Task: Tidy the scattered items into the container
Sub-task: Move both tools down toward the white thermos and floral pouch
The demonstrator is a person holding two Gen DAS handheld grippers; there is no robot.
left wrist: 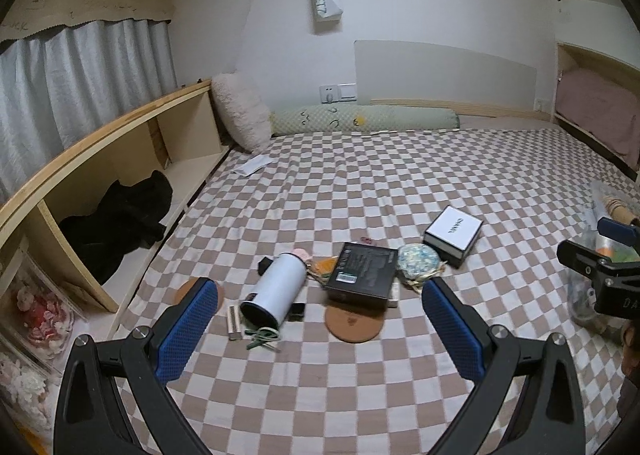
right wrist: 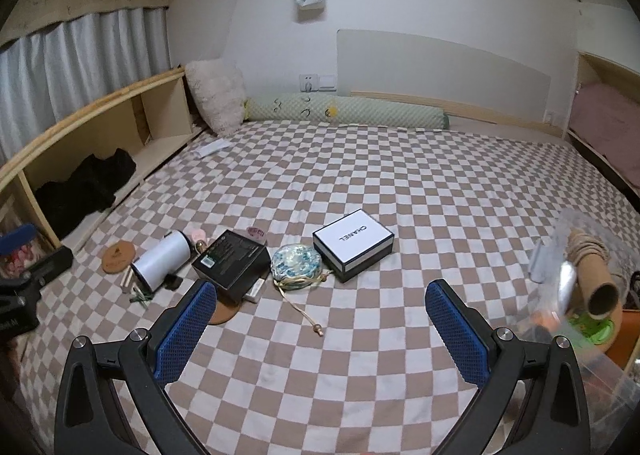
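Both claws wide open, empty, above bed [right wrist: 360, 183]. Right claw [right wrist: 320, 319] nearest blue pouch [right wrist: 296, 261]: grip body, not cord. Left claw [left wrist: 320, 315] faces white bottle [left wrist: 276, 287]; clamp across barrel.

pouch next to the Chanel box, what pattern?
Blue-and-white floral pouch, tan drawstring; clearest in the right wrist view.

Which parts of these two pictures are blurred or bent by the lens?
Left wrist view: the bed frame curves from fisheye distortion, and the white bottle looks sharp. Right wrist view: the clear container at the right edge is smeared and glary, while the Chanel box stays readable.
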